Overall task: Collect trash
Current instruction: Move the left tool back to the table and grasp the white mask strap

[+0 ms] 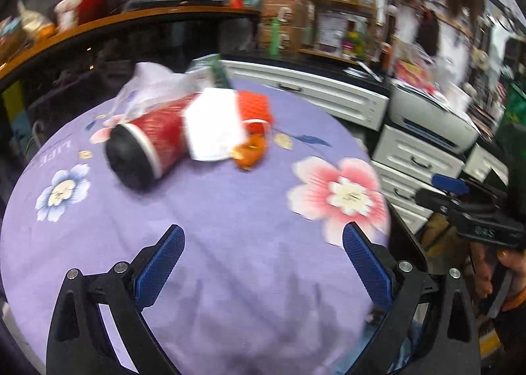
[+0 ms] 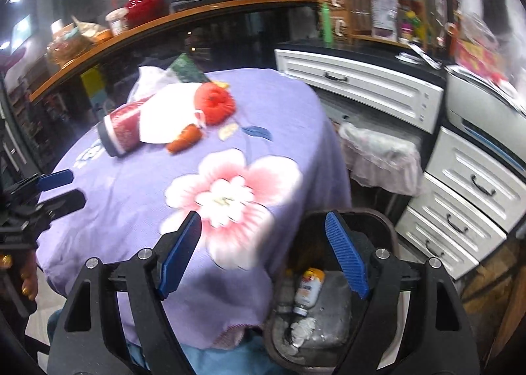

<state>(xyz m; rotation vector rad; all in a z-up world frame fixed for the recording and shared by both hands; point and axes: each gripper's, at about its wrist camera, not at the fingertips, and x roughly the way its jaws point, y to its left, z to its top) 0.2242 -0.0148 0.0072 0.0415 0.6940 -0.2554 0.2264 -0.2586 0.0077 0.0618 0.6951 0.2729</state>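
We're between pickups; both the left gripper [image 1: 263, 260] and right gripper [image 2: 263, 250] are spread, empty; the cup [image 1: 154, 141], mask [image 1: 213, 125] and scraps sit far on the table [image 1: 230, 260]; next we reach out, then drop into the bin [image 2: 384, 220] near right.

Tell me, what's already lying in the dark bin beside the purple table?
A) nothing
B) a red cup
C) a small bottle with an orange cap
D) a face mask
C: the right wrist view shows the small bottle inside the bin.

Near half of the worktop [image 1: 230, 243] lies bare; a trash pile [image 1: 197, 125] crowds the far side; the bin [image 2: 384, 220] stands open alongside.
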